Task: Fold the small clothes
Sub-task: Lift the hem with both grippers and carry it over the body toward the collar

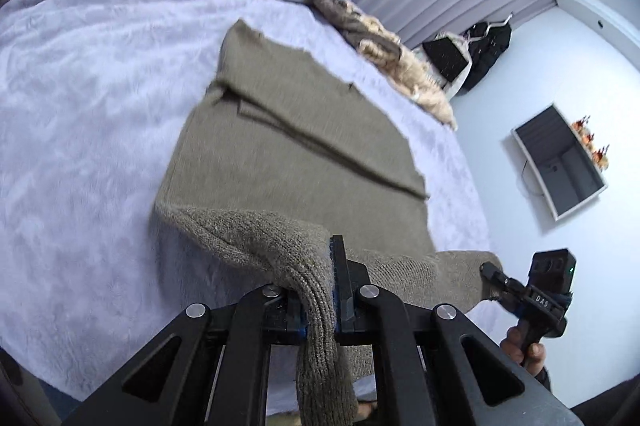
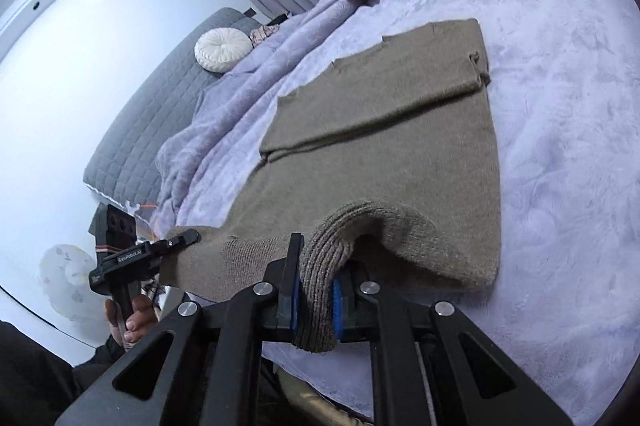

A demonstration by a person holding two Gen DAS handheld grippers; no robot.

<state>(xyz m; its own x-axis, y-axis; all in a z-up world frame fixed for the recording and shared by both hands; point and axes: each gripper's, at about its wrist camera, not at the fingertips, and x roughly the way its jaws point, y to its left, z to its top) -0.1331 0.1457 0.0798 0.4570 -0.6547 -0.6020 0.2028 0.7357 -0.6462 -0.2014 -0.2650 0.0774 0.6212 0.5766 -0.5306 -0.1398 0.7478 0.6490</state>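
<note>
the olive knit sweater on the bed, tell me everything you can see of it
The olive knit sweater is a soft, fuzzy olive-brown knit with a ribbed band along its near edge. It lies mostly flat on the lavender blanket, with one part already folded over in a long straight crease across it. Its near edge is raised off the bed: the left claw and the right claw are each shut on the ribbing, which bunches and droops between the pads.

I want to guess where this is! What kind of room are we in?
Most likely a bedroom. A big bed with a fluffy lilac blanket fills the view, a round white cushion sits by the grey headboard, and a brown sweater lies spread out for folding.
</note>
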